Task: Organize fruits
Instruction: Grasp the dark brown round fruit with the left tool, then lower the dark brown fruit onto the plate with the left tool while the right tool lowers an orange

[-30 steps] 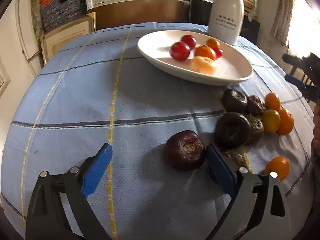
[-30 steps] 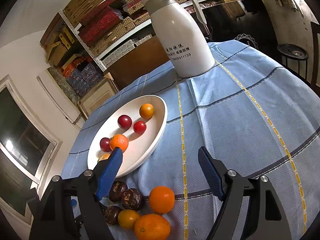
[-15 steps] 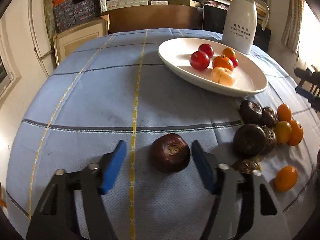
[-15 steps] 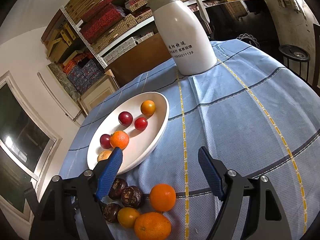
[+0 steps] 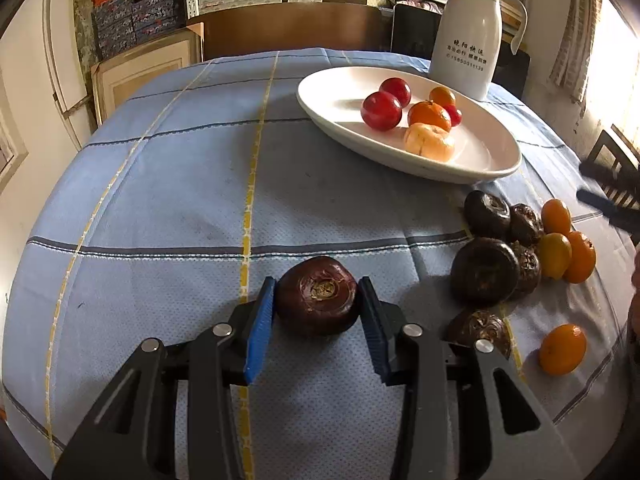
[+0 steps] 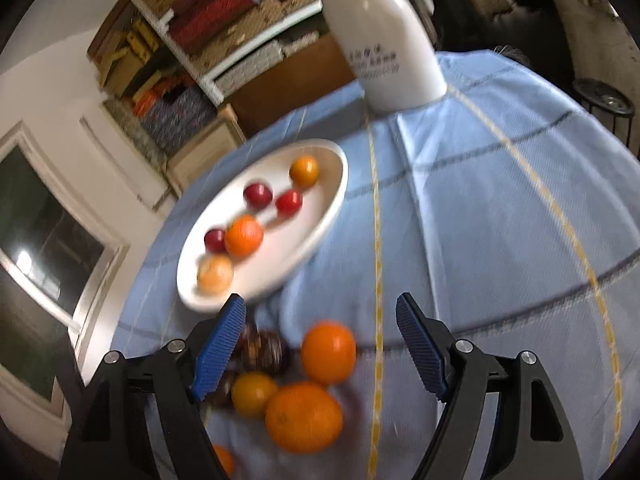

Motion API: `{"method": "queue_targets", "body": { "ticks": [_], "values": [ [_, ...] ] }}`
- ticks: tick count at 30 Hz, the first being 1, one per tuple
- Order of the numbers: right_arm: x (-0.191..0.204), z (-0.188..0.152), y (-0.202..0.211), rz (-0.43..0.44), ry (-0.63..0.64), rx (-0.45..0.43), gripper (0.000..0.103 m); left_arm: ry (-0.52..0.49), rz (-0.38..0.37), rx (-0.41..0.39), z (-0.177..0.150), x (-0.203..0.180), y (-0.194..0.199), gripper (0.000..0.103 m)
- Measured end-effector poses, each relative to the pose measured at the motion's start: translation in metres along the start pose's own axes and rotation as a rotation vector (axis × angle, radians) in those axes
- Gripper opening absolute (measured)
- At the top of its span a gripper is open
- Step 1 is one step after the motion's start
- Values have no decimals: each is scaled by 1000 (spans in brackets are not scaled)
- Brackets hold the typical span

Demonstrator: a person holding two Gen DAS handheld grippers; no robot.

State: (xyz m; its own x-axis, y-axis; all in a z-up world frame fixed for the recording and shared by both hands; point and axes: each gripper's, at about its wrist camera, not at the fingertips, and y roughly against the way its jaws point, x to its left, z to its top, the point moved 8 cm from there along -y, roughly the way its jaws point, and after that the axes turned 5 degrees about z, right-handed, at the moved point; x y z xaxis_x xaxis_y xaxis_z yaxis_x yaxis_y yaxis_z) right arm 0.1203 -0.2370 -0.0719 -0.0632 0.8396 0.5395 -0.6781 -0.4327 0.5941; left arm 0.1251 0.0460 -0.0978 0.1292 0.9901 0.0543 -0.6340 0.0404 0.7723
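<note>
Chestnut grip first: my left gripper (image 5: 316, 312) is clenched on a dark maroon, flattened round water chestnut (image 5: 317, 295), blue pads pressed against both its sides, low centre of the left wrist frame. It rests on the pale blue checked tablecloth (image 5: 160, 184); I cannot tell whether it has lifted off at all. The pads sit across the widest part, stem scar facing the camera, which I judge gives the flattest bearing on a squat, hard-skinned thing.

Right of it, mid-right in that frame, lies the heap of other dark brown water chestnuts (image 5: 486, 270), touching one another, with small orange kumquats (image 5: 554, 254) just beside them and one lone orange kumquat (image 5: 562, 348) lower right. The white oval ceramic plate (image 5: 320, 100) sits upper right, holding red plums, two oranges and a peeled orange. A white thermal jug (image 5: 466, 36) stands behind it.

My right gripper (image 6: 320, 344) is spread wide and holds nothing; its view is blurred. It hangs above a round orange mandarin (image 6: 328, 350), centre-low in the frame, probably lining up on that one.

Sorting looks partly done: plate carries reds and oranges only, so the chestnut likely goes elsewhere, apart from the heap. Risk: smooth skin slipping if the squeeze is off-centre.
</note>
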Motion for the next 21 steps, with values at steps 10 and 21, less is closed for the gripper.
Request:
{"method": "queue_targets", "body": {
  "ticks": [10, 21],
  "values": [
    [-4, -19, -17, -17, 13, 99, 56, -9, -1, 4, 0, -2, -1, 41],
    [1, -26, -31, -34, 67, 131, 36, -3, -30, 8, -1, -5, -2, 41]
  ]
}}
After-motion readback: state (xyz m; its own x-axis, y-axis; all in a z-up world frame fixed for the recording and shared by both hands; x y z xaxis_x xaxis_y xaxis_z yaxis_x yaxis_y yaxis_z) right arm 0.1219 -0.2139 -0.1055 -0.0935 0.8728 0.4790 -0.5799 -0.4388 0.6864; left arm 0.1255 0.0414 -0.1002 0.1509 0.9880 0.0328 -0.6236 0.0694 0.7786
